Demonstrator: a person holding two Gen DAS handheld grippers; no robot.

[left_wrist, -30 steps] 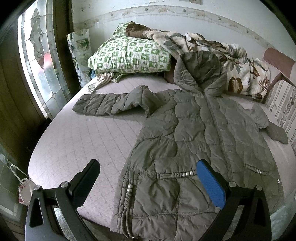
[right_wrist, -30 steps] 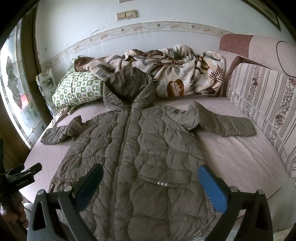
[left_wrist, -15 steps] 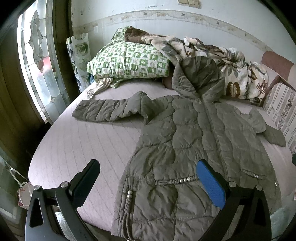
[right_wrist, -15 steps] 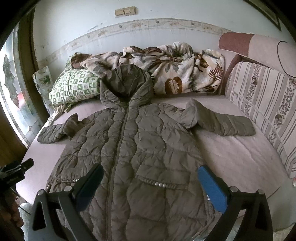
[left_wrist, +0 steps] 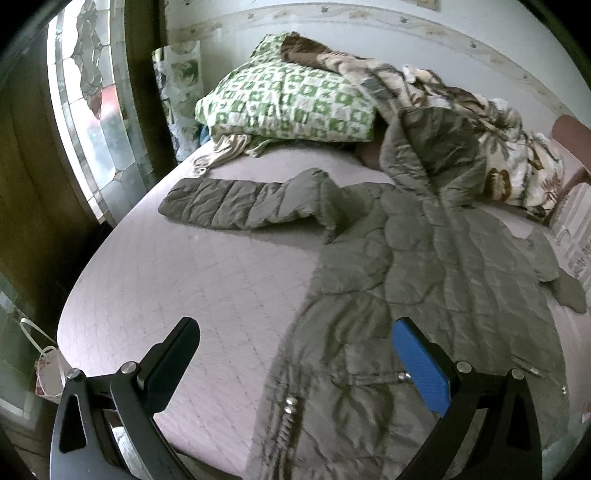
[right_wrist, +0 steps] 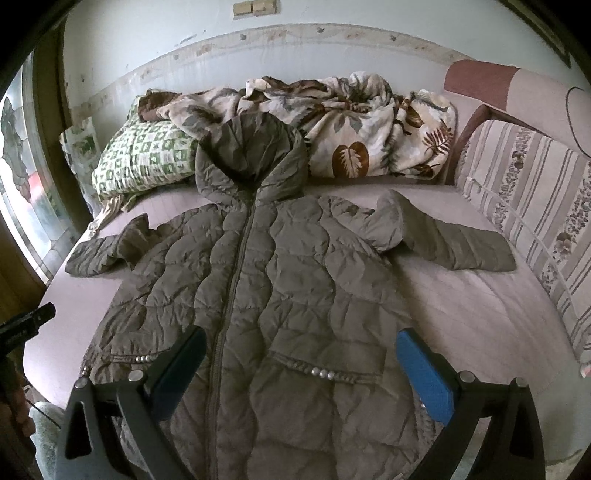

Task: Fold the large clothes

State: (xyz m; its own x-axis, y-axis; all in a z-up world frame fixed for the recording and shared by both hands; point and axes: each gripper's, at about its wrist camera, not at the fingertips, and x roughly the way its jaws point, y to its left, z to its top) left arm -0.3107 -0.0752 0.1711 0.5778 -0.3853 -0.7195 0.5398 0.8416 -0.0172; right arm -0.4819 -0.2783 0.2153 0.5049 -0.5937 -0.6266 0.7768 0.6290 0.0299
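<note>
Olive quilted hooded puffer coat [right_wrist: 280,295] spread flat, zipped, on pink quilted bed [left_wrist: 177,280], left gripper [left_wrist: 295,354] and right gripper [right_wrist: 301,363] both wide open, holding nothing, above hem

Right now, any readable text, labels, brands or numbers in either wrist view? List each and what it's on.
None readable.
Olive coat: no visible tag or logo, only metal studs at the pockets.
Green pillow: checked print, no letters.
Leaf blanket: pattern only.
Wall plate: blank.
</note>
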